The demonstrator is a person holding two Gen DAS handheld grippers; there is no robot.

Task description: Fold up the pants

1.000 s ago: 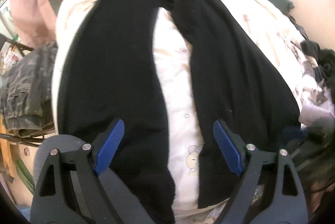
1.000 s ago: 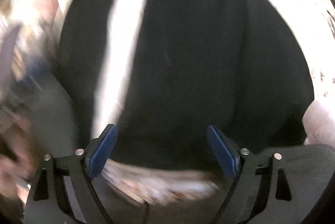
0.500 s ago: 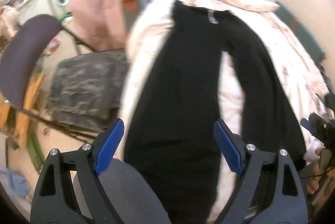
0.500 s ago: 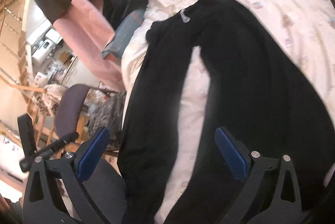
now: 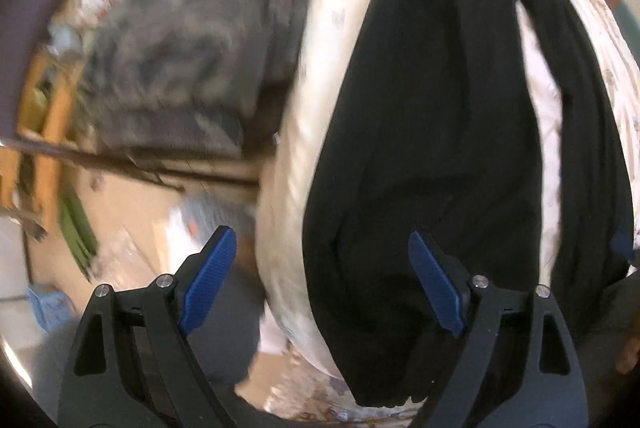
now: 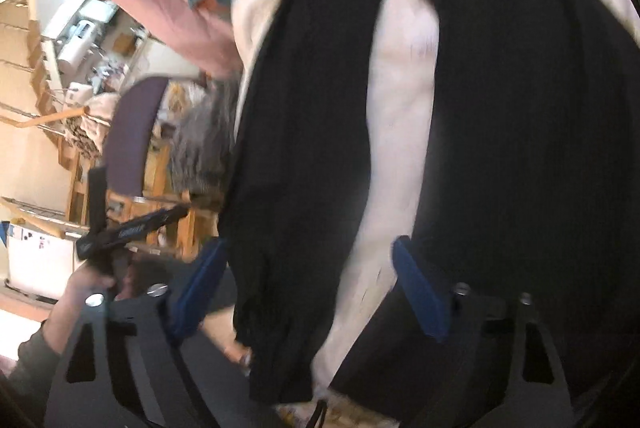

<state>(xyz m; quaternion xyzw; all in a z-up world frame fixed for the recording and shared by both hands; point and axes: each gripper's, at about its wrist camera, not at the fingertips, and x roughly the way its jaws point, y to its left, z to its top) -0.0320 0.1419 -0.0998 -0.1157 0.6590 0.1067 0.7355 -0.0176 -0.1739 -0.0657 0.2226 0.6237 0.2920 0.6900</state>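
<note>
on cream bedding [image 5: 292, 155], black pants [image 5: 420, 131]

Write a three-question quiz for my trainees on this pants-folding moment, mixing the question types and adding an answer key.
1. True or false: the black pants lie spread on the cream bedding with both legs apart, not yet folded.
2. Multiple choice: what shows between the two pant legs in the right wrist view? A) a wooden floor B) a strip of cream bedding C) a pink towel
3. Fill in: the left gripper hovers over the bed's edge with its jaws ____ and nothing between the blue pads.

Key: 1 true; 2 B; 3 open. Note for marking: the right gripper has the hem of one pant leg between its closing jaws, pads not yet pressing.
</note>
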